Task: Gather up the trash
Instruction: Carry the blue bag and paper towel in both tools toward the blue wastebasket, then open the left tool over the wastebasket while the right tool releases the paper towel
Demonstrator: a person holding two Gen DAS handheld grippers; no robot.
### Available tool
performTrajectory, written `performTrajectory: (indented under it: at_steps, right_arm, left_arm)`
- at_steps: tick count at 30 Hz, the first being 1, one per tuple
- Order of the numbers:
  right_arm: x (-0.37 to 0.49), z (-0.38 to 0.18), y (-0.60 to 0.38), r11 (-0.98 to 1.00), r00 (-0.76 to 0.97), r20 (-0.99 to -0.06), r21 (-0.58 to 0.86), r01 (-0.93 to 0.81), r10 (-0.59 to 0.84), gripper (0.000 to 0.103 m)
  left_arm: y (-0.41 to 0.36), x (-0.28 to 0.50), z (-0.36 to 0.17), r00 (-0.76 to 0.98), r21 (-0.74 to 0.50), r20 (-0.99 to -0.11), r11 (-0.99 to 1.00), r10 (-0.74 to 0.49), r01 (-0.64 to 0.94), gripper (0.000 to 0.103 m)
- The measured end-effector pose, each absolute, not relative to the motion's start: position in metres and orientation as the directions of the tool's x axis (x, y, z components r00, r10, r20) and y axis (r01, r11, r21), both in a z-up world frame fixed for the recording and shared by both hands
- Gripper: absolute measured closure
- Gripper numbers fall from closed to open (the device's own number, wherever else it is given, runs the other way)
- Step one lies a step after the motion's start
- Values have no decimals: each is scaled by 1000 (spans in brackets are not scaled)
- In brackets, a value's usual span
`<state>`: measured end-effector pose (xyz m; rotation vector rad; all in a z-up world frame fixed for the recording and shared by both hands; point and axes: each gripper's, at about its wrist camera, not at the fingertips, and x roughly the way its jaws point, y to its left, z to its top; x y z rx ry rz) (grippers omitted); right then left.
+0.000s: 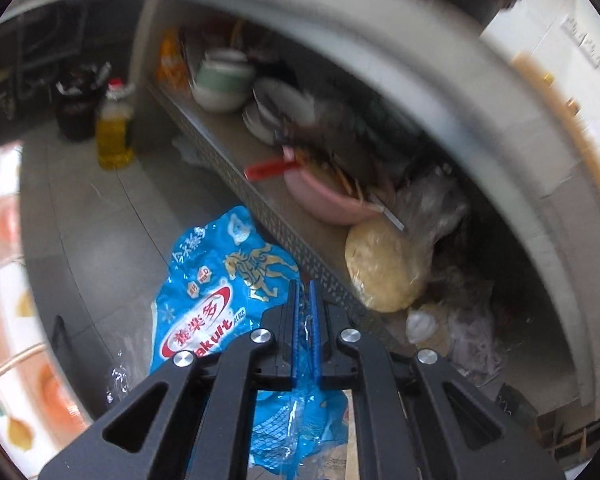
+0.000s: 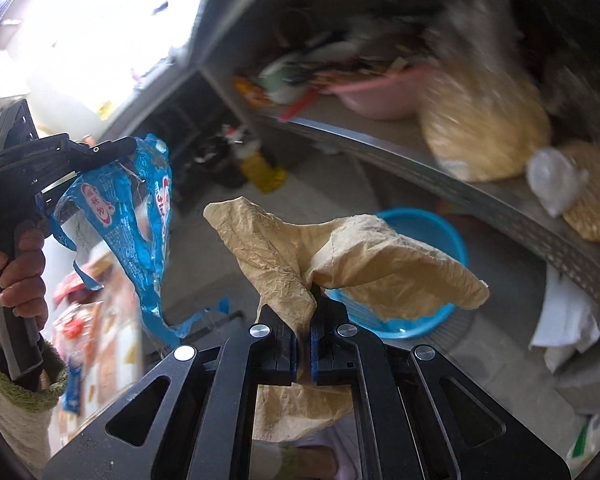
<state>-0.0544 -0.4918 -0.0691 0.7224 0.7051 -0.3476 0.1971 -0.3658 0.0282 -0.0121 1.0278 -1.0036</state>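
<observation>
A crumpled tan bag (image 2: pixel 300 264) is being pinched by the closed right tool (image 2: pixel 304 336). A blue wrapper (image 1: pixel 224 284) is being clamped by the closed left tool (image 1: pixel 306 320), above the floor (image 1: pixel 100 216), beside the shelf (image 1: pixel 236 148) edge.

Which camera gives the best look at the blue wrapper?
The left wrist view: the blue wrapper fills the middle, label readable, pinched in the left gripper. The right wrist view shows it smaller, dangling crumpled at the left edge.

Glossy blue plastic wrapper (image 1: pixel 220 292), crinkled matt tan paper bag (image 2: pixel 340 256), perforated metal shelf edge (image 1: pixel 300 248)
</observation>
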Motion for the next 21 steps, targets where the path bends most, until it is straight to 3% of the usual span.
performTrajectory:
  at_steps: [12,21]
  right_arm:
    - [-45,-126,-540,623,636,-764,447,641,-106,100]
    - [-37,-150,-553,594,597,-791,419,687,-132,100]
  left_arm:
    - [-487,215,-59,-8,-450,-780,552,-626,701,99]
    - [-531,231,-147,-39,-360,-876,599,-480,715,98]
